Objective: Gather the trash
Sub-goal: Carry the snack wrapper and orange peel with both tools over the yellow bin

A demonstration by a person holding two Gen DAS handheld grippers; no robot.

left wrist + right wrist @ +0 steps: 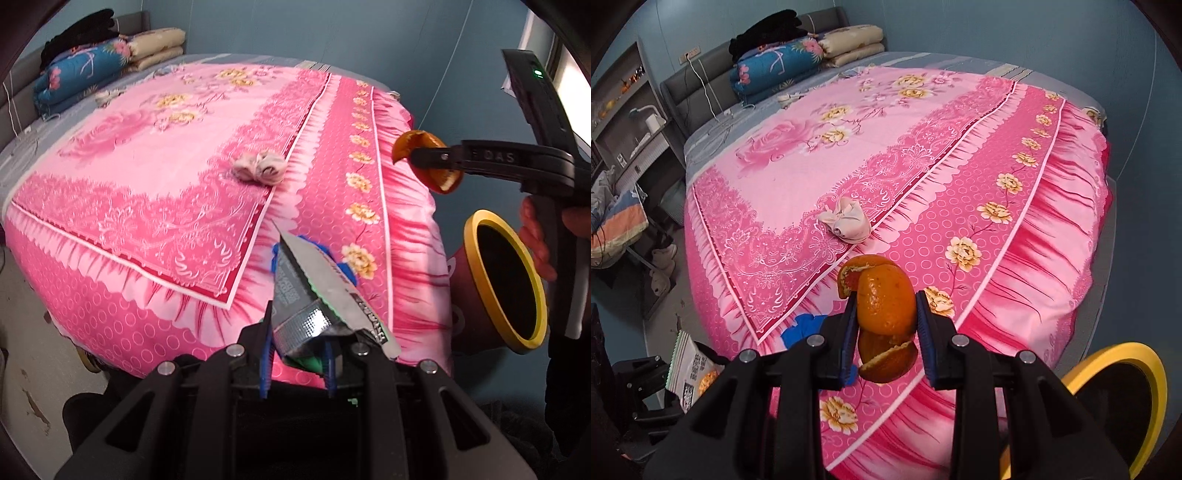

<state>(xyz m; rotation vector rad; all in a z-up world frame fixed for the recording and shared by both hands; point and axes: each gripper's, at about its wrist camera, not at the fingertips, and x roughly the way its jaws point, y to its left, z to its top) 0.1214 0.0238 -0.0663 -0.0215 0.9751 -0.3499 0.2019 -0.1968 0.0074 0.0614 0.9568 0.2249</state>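
Note:
My left gripper [299, 343] is shut on a silver foil snack wrapper [314, 291], held above the bed's near edge; the wrapper also shows at the lower left of the right wrist view [692, 365]. My right gripper [886, 325] is shut on a curled orange peel [882, 314], also seen in the left wrist view [424, 155] above the bin. A crumpled white tissue [260, 168] lies on the pink bedspread [147, 166], also in the right wrist view [846, 219]. A bin with a yellow rim [476, 229] stands at the bed's right corner, its rim in the right wrist view [1137, 349].
Folded quilts and pillows [798, 59] lie at the head of the bed. A blue scrap [803, 325] lies on the bedspread near my grippers. Shelves and a cluttered desk [624, 122] stand left of the bed. The floor [33, 350] lies to the left.

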